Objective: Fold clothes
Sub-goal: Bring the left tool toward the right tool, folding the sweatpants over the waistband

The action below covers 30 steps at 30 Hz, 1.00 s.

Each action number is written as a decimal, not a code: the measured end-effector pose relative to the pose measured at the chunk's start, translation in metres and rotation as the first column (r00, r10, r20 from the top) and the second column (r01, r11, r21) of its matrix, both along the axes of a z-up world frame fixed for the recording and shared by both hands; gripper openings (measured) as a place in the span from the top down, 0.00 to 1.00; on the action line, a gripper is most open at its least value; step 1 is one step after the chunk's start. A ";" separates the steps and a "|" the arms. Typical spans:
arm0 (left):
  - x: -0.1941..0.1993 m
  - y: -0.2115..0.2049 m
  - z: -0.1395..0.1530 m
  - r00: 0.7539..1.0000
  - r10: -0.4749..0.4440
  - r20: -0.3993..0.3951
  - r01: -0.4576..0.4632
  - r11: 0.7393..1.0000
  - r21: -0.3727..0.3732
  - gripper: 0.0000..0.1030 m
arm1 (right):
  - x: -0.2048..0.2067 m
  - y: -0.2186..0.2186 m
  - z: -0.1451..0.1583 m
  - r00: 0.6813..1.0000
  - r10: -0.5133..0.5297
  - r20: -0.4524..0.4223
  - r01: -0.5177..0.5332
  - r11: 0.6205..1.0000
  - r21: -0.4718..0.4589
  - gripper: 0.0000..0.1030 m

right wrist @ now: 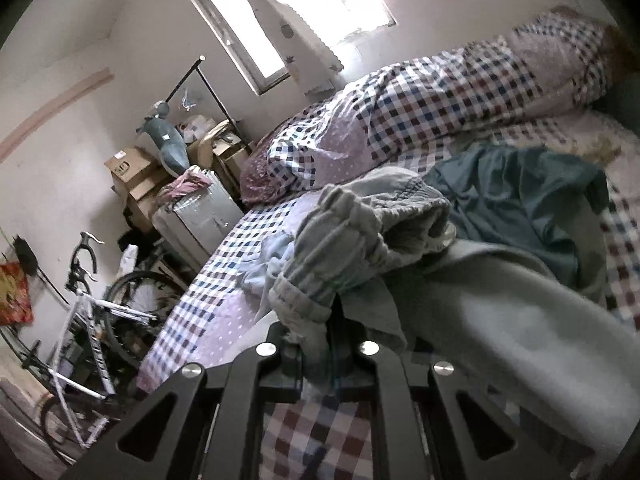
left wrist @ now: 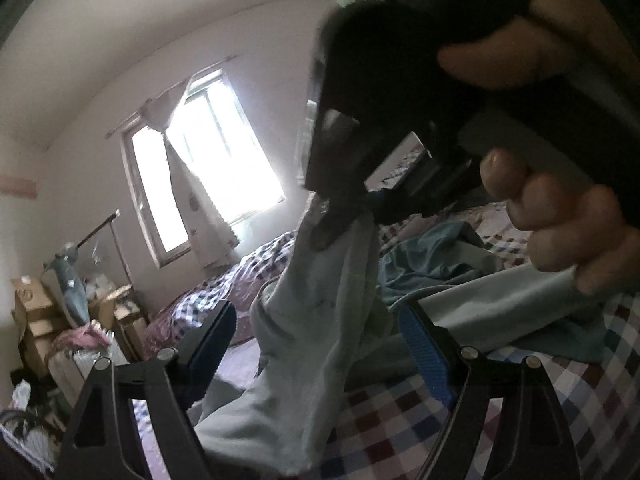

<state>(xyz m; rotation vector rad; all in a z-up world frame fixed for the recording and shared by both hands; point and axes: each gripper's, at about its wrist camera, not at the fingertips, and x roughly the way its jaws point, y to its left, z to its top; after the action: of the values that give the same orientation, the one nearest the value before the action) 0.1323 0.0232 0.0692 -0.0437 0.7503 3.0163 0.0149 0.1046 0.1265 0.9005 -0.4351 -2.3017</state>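
Note:
A pale grey-green garment with an elastic waistband hangs over the checked bed. My right gripper is shut on its waistband edge; it also shows in the left wrist view, held by a hand, pinching the cloth up high. My left gripper is open, its fingers either side of the hanging cloth, with the blue pad of one finger on the right. A teal garment lies crumpled on the bed behind.
The bed sheet is checked; a rolled checked duvet lies along the far side. Beside the bed stand cardboard boxes, a suitcase and a bicycle. A bright window is in the far wall.

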 end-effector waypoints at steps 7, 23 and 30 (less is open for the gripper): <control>-0.019 0.040 -0.017 1.000 -0.026 0.017 0.027 0.998 -0.053 0.18 | -0.004 0.026 -0.022 0.998 0.066 0.018 -0.065 0.995 -0.070 0.91; -0.044 0.085 -0.056 0.994 -0.037 0.101 0.054 0.984 -0.171 0.66 | -0.036 0.081 -0.083 0.987 0.088 0.137 -0.075 0.992 -0.099 0.88; -0.052 0.090 -0.063 0.987 -0.061 0.150 0.088 0.980 -0.180 0.93 | -0.045 0.100 -0.096 0.985 0.050 0.167 -0.033 0.994 -0.103 0.59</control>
<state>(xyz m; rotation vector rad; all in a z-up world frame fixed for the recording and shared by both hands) 0.0807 0.1132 0.0061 -0.2303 0.9916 2.8259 -0.0299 0.2043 0.0303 1.0491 -0.5927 -2.1543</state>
